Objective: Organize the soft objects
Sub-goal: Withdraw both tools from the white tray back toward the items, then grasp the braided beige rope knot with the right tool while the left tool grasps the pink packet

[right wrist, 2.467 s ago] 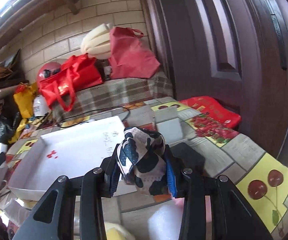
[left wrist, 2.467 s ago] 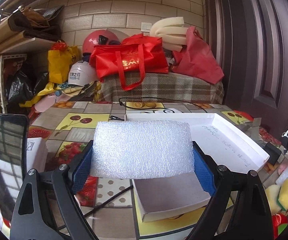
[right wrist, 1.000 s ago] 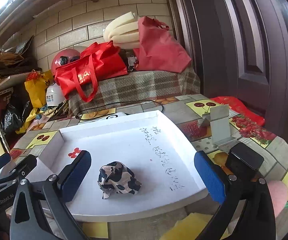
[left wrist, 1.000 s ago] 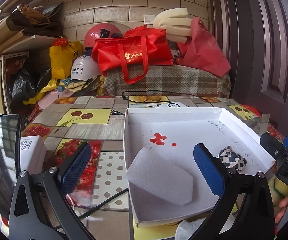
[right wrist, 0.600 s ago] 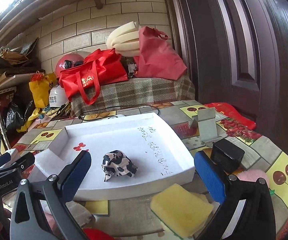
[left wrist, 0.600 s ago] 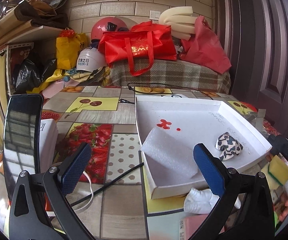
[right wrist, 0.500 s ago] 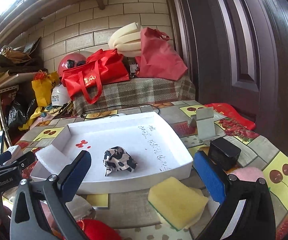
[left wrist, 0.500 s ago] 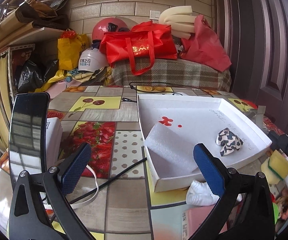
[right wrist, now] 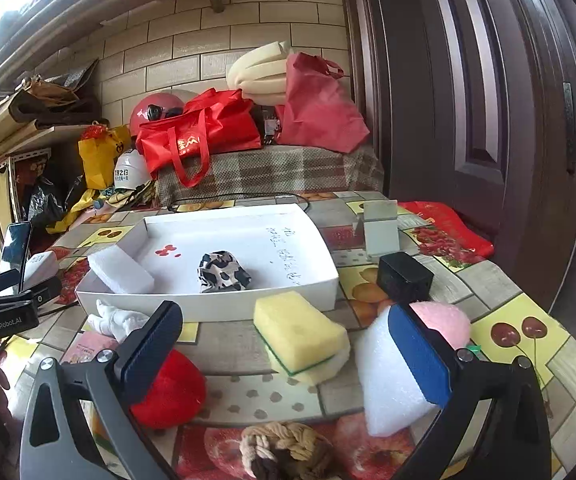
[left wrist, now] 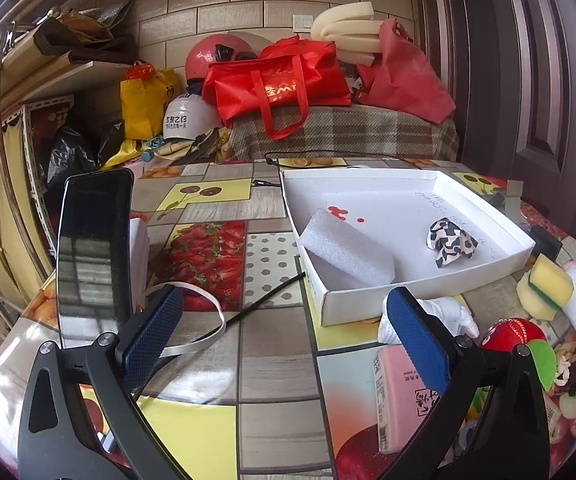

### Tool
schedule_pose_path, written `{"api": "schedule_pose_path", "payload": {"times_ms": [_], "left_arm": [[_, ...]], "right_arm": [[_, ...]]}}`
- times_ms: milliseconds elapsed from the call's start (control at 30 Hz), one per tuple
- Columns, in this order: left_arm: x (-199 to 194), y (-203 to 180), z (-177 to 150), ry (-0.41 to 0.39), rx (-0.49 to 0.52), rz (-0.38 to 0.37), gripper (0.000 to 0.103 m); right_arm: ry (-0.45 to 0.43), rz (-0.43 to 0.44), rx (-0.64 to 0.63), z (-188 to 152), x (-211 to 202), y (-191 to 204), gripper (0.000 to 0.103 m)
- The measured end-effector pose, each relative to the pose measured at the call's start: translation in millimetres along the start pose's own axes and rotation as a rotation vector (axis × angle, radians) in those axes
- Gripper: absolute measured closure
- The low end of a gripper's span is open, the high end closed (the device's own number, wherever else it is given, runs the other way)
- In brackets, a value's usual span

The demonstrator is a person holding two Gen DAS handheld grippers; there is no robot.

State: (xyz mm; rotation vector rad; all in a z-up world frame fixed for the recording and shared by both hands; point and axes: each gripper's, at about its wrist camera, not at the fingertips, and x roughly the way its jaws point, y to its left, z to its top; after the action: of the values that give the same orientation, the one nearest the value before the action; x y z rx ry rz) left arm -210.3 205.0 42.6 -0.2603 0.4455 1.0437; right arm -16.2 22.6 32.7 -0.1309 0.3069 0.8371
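A white tray (left wrist: 367,304) (right wrist: 288,296) sits on the patterned table. Inside it lie a white foam block (left wrist: 345,254) (right wrist: 120,272) at the near left corner and a crumpled black-and-white cloth (left wrist: 449,242) (right wrist: 222,272). In front of the tray, a yellow sponge (right wrist: 299,330) (left wrist: 547,282), a red plush ball (right wrist: 172,394) (left wrist: 511,332), a white foam sheet (right wrist: 387,384), a pink soft piece (right wrist: 443,320), a white sock (left wrist: 439,316) (right wrist: 114,320) and a brown yarn knot (right wrist: 288,448) rest on the table. My left gripper (left wrist: 288,340) and right gripper (right wrist: 291,352) are both open and hold nothing, pulled back from the tray.
A phone (left wrist: 92,248) stands at the left beside a white box. A black cable (left wrist: 264,300) crosses the table. A pink packet (left wrist: 395,396) lies near the left gripper. A black box (right wrist: 403,278) and a grey stand (right wrist: 379,232) sit right of the tray. Bags and helmets crowd the back.
Both grippers let go of their loads, the foam block and the patterned cloth, into the tray. Both then drew back toward the table's near edge, open.
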Motion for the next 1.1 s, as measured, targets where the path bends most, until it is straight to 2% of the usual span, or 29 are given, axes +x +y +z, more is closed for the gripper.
{"api": "schedule_pose_path", "payload": {"times_ms": [267, 433, 533, 667, 767, 867, 933, 967, 1033, 1100], "left_arm": [[-6, 3, -7, 0.037, 0.014, -0.014, 0.000], [-12, 16, -20, 0.128, 0.007, -0.102, 0.000], [-18, 22, -28, 0.169, 0.011, -0.151, 0.000], [-28, 11, -37, 0.205, 0.100, -0.217, 0.000], [-38, -10, -43, 0.198, 0.207, -0.253, 0.000], [-45, -23, -44, 0.166, 0.271, -0.207, 0.000], [-41, -15, -43, 0.184, 0.235, -0.194, 0.000], [-36, -9, -42, 0.208, 0.205, -0.204, 0.000], [-25, 2, -42, 0.255, 0.157, -0.236, 0.001], [-21, 2, -41, 0.263, 0.162, -0.254, 0.001]], "right_arm": [[0.044, -0.024, 0.007, -8, -16, -23, 0.000], [0.123, -0.036, -0.007, -13, -20, -42, 0.000], [0.162, -0.013, -0.010, -15, -25, -56, 0.000], [0.225, 0.037, -0.028, -18, -26, -64, 0.000], [0.245, 0.068, -0.072, -18, -27, -58, 0.000], [0.271, 0.106, -0.151, -19, -23, -41, 0.001], [0.280, 0.122, -0.204, -19, -23, -30, 0.003], [0.290, 0.142, -0.221, -20, -22, -25, 0.007], [0.332, 0.180, -0.259, -23, -15, -13, 0.009], [0.387, 0.202, -0.293, -28, -2, 0, 0.015]]}}
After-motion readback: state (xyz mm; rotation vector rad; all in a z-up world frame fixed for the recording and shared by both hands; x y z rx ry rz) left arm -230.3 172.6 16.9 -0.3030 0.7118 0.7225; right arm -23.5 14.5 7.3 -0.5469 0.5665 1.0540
